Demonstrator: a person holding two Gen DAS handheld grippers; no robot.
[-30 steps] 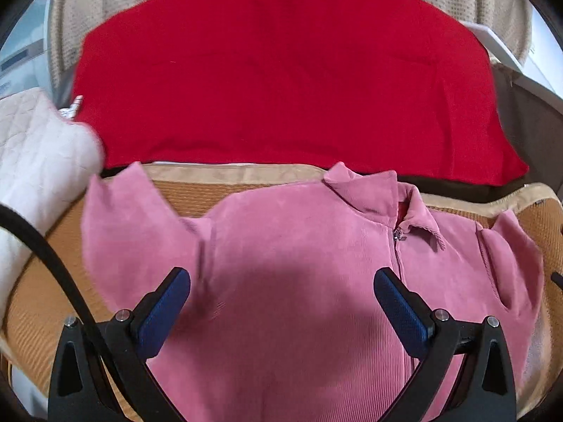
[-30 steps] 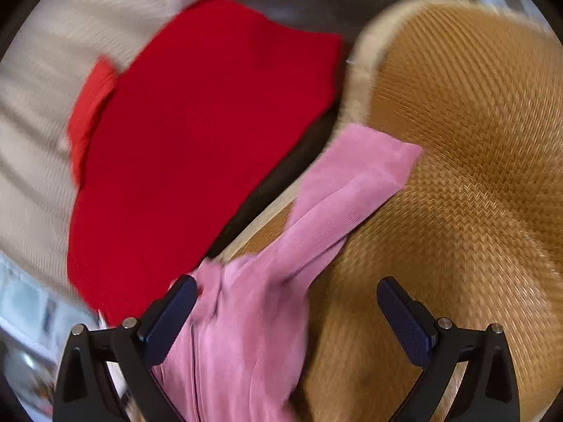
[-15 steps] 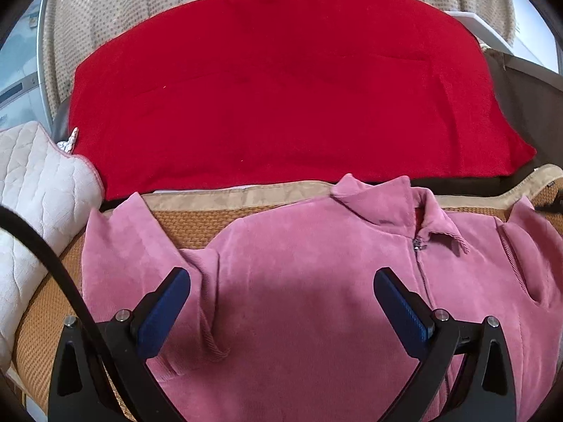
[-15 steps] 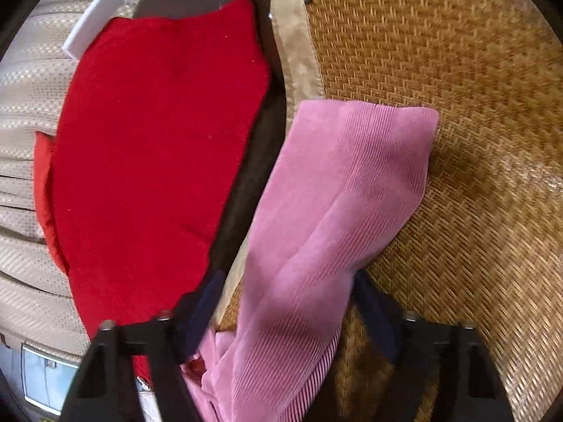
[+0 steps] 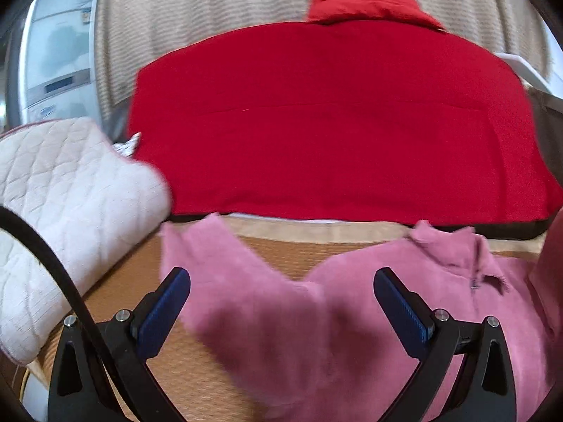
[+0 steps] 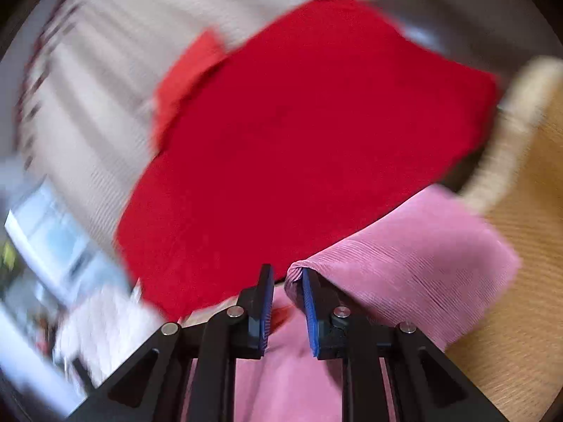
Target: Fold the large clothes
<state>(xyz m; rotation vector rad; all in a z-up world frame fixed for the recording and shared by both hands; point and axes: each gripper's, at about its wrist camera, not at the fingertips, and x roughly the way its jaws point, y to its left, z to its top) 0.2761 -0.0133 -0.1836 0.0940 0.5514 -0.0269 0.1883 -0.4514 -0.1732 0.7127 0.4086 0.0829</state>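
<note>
Quilted white cushion (image 5: 59, 204) sits at nine o'clock of the left claw (image 5: 281, 302), which gapes wide and empty over the pink jacket (image 5: 352, 316) spread on the woven mat (image 5: 281, 253). Right claw (image 6: 285, 302), nearly closed, pinches the jacket's sleeve (image 6: 404, 256), red blanket (image 6: 299, 140) at twelve o'clock.

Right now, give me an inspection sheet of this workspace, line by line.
Surface: woven mat, tan border at the far edge.
Job's things: pink jacket spread on the mat; one sleeve lifted.
Clutter: red blanket, red pillow, white quilted pad.
Grippers: left gripper open above the jacket; right gripper shut on the sleeve.
Cables: black cable by the left gripper.
Surroundings: beige curtain; much motion blur.
</note>
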